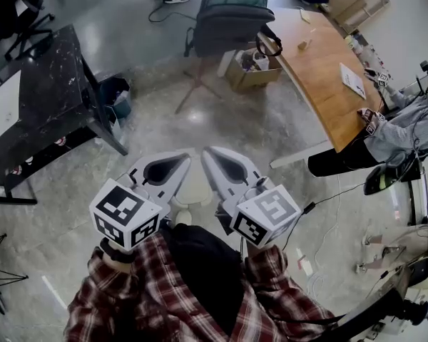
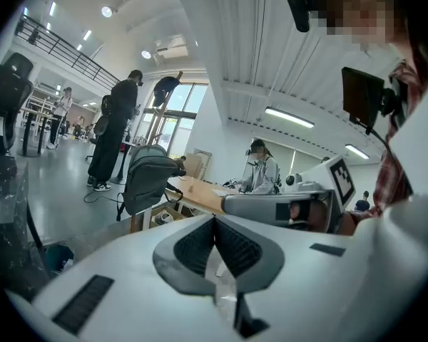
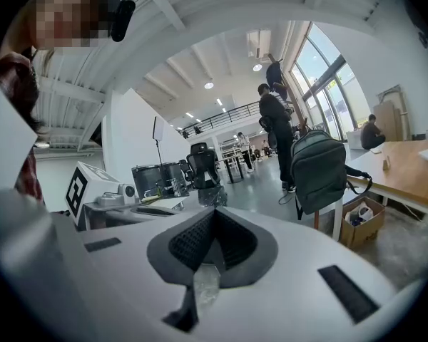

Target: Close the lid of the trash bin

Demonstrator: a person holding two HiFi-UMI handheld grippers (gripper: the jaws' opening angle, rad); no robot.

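Left tongs (image 2: 215, 223) and right tongs (image 3: 212, 216) are both pressed shut, empty. The pale cream round bin (image 1: 192, 191) beneath seems light, stiff plastic; I would press down near its free edge.

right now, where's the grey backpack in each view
Head view: the backpack is at top centre.
Left gripper view: the backpack is left of centre, at mid-height.
Right gripper view: the backpack is right of centre, at mid-height.
Shared landmark: the open cardboard box on the floor just beside it shows in all three.
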